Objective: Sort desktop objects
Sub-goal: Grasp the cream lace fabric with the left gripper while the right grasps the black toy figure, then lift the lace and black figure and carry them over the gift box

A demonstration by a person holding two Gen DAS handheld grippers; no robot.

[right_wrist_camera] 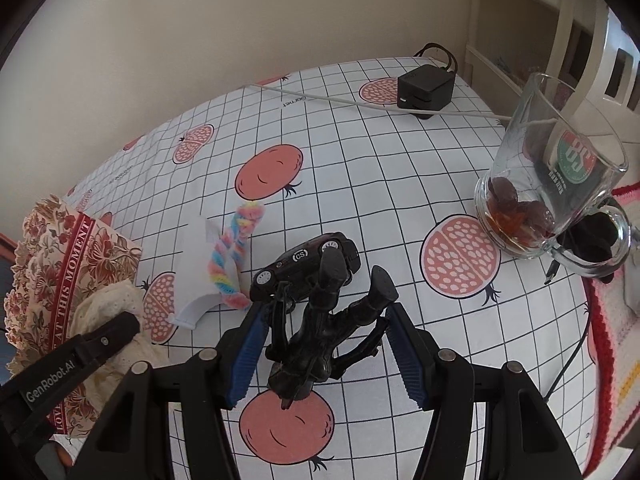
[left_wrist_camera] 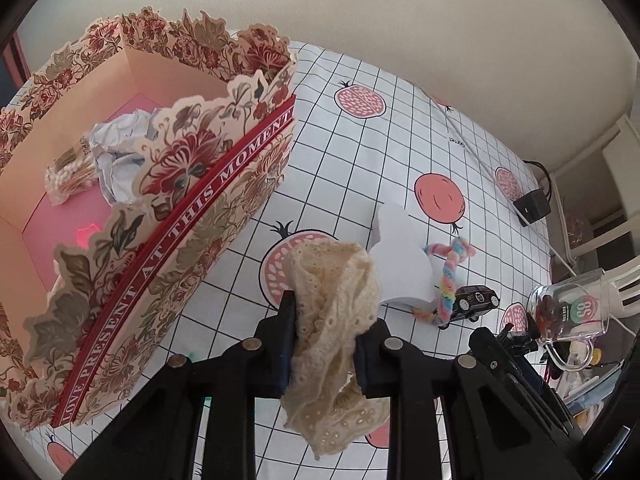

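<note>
A: What does the left gripper (left_wrist_camera: pixel 326 344) have?

B: Its jaws are clamped on a cream eyelet-lace fabric piece (left_wrist_camera: pixel 334 320). The cloth is bunched and soft, dotted with small stitched holes; it bulges above the pads and hangs loose below them, up off the white grid tablecloth printed with pink pomegranates (left_wrist_camera: pixel 380 152), just beside the floral cardboard box with the red "AT THIS MOMENT" band (left_wrist_camera: pixel 224 168).

A: And the right gripper (right_wrist_camera: pixel 326 354)?

B: It is grasping a black plastic action figure (right_wrist_camera: pixel 320 332) between its blue-padded fingers (right_wrist_camera: pixel 246 356). The figure is raised above the cloth, limbs splayed toward the black toy car (right_wrist_camera: pixel 304 264).

A: Can you see the pads pressing on it?

B: Not clearly. The figure's dark body blends with the gripper frame, and its details stay hard to read.

A: Anything else unclear?

B: Inside the box lie crumpled white paper (left_wrist_camera: pixel 116 156) and a clear packet of cotton swabs (left_wrist_camera: pixel 70 172), partly hidden behind the scalloped wall. A white paper piece (left_wrist_camera: pixel 400 256) sits under a pastel rainbow pipe-cleaner twist (left_wrist_camera: pixel 450 276). The glass mug with a red-green logo (right_wrist_camera: pixel 556 168) holds dark brownish lumps I cannot identify.
</note>
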